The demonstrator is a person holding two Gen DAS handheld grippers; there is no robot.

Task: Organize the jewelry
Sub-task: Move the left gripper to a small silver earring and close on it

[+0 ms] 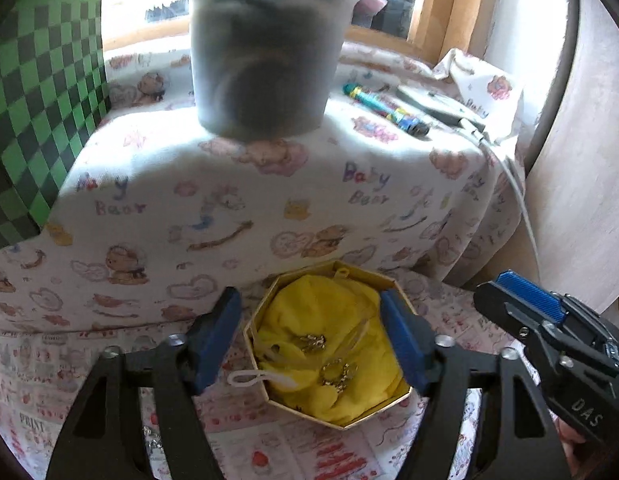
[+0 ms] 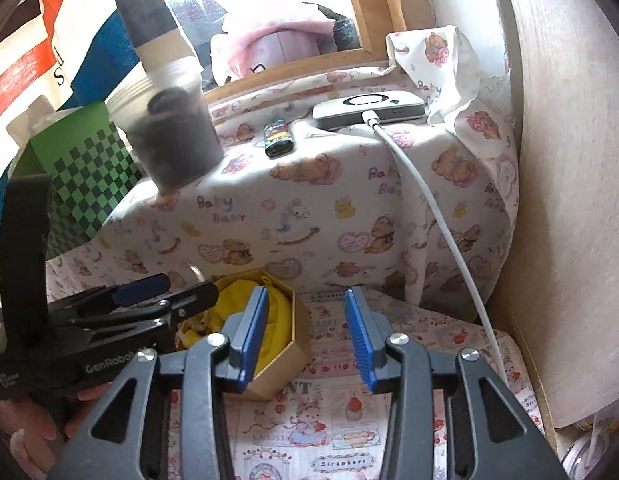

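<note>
A gold octagonal box (image 1: 397, 285) lined with yellow cloth (image 1: 313, 304) sits on the printed cloth. Small gold jewelry pieces (image 1: 336, 372) and a white loop cord (image 1: 245, 379) lie on the yellow cloth. My left gripper (image 1: 309, 340) is open, its blue pads on either side of the box, over it. The box also shows in the right wrist view (image 2: 297, 344). My right gripper (image 2: 307, 336) is open and empty, just right of the box. The left gripper (image 2: 149, 300) shows there reaching over the box.
A raised ledge covered in Baby Bear cloth (image 1: 269, 184) stands behind the box. On it are a dark-filled plastic cup (image 1: 265, 56), a colourful lighter (image 1: 383, 110), and a grey device with a white cable (image 2: 369, 110). A green checkered box (image 1: 37, 120) is at left, a wall at right.
</note>
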